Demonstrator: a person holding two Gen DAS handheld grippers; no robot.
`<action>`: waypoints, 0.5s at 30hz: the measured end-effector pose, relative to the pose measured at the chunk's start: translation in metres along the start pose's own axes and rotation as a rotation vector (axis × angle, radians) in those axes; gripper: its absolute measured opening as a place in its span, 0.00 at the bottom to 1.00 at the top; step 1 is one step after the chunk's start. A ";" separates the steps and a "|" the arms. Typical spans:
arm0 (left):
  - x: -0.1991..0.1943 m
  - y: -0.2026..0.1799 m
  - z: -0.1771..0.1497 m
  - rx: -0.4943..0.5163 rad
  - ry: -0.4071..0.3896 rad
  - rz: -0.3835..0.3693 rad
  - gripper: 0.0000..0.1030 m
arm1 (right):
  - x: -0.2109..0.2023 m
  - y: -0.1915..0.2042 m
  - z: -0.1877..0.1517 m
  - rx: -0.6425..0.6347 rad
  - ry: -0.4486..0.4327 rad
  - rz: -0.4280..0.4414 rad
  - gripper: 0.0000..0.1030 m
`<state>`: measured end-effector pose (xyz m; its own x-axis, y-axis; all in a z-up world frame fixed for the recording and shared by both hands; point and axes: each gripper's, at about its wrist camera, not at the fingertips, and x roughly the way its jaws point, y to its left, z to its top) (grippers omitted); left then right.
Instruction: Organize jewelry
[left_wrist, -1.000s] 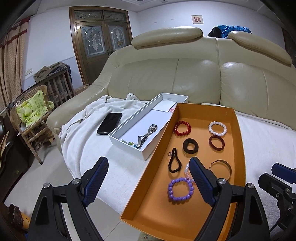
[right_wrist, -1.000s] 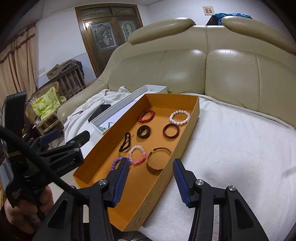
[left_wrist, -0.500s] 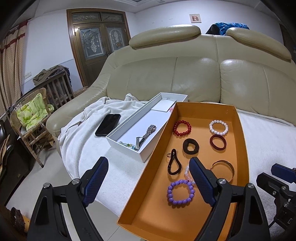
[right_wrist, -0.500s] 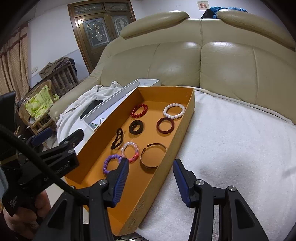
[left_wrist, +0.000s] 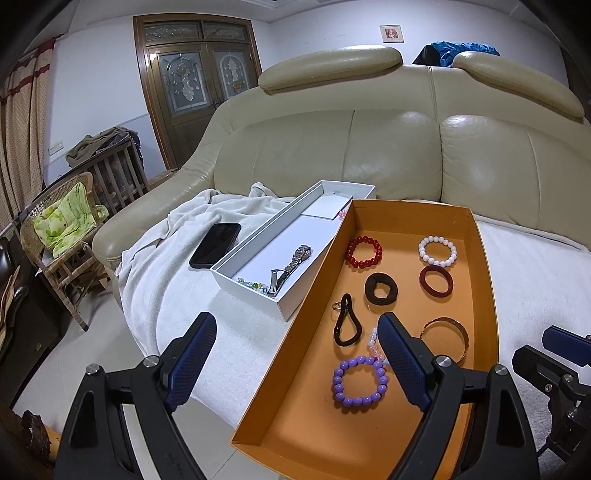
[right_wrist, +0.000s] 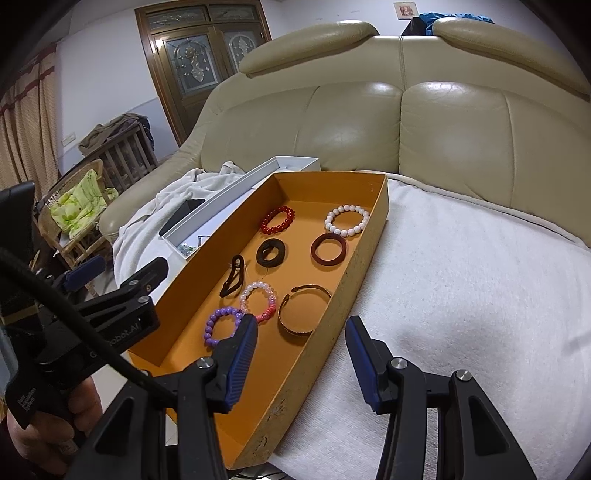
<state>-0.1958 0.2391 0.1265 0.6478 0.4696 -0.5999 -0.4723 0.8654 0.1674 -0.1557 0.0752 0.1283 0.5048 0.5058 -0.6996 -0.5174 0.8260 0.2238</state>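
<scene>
An orange tray (left_wrist: 484, 280) lies on a white blanket over the sofa seat. It holds a red bead bracelet (left_wrist: 349, 251), a white bead bracelet (left_wrist: 437, 263), a black scrunchie (left_wrist: 369, 291), a dark red ring (left_wrist: 424, 284), a black hair tie (left_wrist: 345, 306), a gold bangle (left_wrist: 463, 332) and a purple bead bracelet (left_wrist: 337, 380). A pink bracelet (right_wrist: 271, 306) lies between the purple one and the bangle. My left gripper (left_wrist: 295, 325) is open over the tray's near left wall. My right gripper (right_wrist: 302, 325) is open over its near right wall, holding nothing.
A white box (left_wrist: 251, 295) beside the tray holds a metal watch (left_wrist: 291, 267) and small glass beads. A black phone (left_wrist: 216, 244) lies on the blanket to its left. The beige sofa back rises behind. A wicker chair (left_wrist: 59, 236) stands on the floor at left.
The right wrist view has drifted slightly, so the tray sits a little higher and more to the left. The left view is the same. Both grippers' jaws stand as before.
</scene>
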 end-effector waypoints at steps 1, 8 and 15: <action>0.000 0.000 0.000 -0.001 -0.001 0.001 0.87 | 0.000 0.001 0.000 -0.001 -0.001 0.000 0.52; 0.000 0.000 0.000 -0.002 -0.001 -0.002 0.87 | 0.000 0.001 0.000 -0.003 -0.001 0.001 0.52; 0.001 0.001 -0.001 -0.003 0.000 -0.003 0.87 | -0.001 0.002 0.000 -0.005 -0.006 0.002 0.52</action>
<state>-0.1963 0.2400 0.1256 0.6492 0.4666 -0.6007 -0.4721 0.8664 0.1628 -0.1571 0.0765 0.1290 0.5082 0.5086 -0.6950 -0.5214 0.8240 0.2217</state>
